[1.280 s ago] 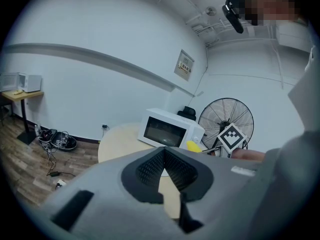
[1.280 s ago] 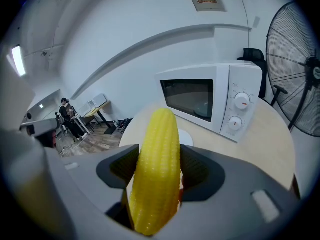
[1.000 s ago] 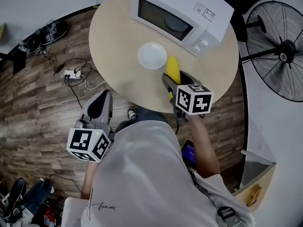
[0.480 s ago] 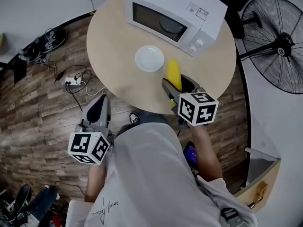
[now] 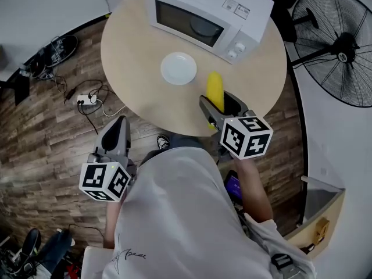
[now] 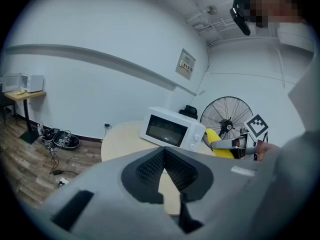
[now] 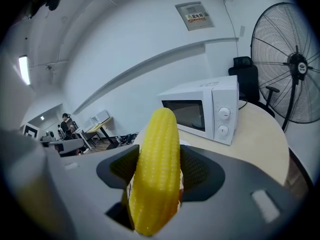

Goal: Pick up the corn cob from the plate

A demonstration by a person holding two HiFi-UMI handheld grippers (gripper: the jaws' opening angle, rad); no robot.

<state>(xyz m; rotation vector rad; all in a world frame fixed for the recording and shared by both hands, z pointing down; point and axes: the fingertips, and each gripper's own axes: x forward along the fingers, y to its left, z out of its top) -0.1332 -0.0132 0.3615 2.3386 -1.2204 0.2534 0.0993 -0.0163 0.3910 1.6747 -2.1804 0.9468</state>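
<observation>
A yellow corn cob (image 5: 214,90) stands nearly upright between the pads of my right gripper (image 5: 217,100), which is shut on its lower half. In the right gripper view the corn cob (image 7: 157,169) fills the gap between the jaws of the right gripper (image 7: 157,166). It hangs above the round table (image 5: 133,57), just right of the empty white plate (image 5: 178,68). My left gripper (image 5: 118,125) is held low off the table's near-left edge, its pads meeting with nothing between them. In the left gripper view the left gripper (image 6: 163,151) points toward the table.
A white microwave (image 5: 206,10) with its door closed stands at the back of the table behind the plate. A black pedestal fan (image 5: 337,45) is on the floor to the right. Cables and a power strip (image 5: 87,89) lie on the wooden floor at the left.
My right gripper has lifted the corn cob a little and drawn it away from the plate toward me. The left gripper has stayed where it was.
</observation>
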